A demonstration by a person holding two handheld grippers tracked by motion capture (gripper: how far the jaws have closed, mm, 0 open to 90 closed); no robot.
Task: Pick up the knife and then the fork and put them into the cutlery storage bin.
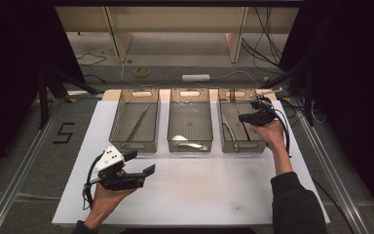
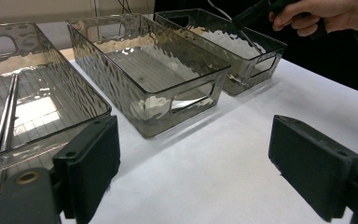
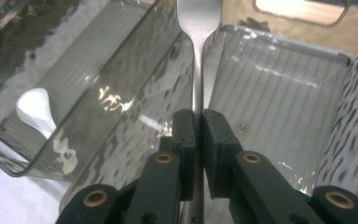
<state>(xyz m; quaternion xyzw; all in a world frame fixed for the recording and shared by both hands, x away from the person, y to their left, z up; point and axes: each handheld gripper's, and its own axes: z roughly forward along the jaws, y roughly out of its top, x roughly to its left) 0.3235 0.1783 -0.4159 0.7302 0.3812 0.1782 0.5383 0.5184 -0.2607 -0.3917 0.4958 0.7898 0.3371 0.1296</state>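
- Two jaws of the right gripper [image 3: 196,135] are clamped flat on a metal utensil handle [image 3: 196,60]; the stem runs up between the pads and widens at the far end. Which utensil it is cannot be told, the head is out of frame.
- Utensil location: held in the air above the right bin [image 1: 242,127], which sits near the far right corner of the white tabletop [image 1: 199,185].
- Step in hand, by judgement: sorting cutlery into bins, with this piece partway down into the right one.
- Next move likely calls for lowering inside the bin walls, lining the handle up with the bin's length, then opening the jaws. A long utensil [image 1: 228,130] already lies in there, so some clatter is likely.
- Right hand pose: forearm reaches in from the near right edge, gripper above the bin.
- Left gripper [image 1: 139,170]: jaws wide apart, nothing between them, hovering over the near left part of the tabletop, aimed towards the bins.
- Middle bin [image 1: 190,126] holds a white spoon [image 1: 179,138]; left bin [image 1: 135,126] holds chopsticks or similar rods [image 1: 137,124].
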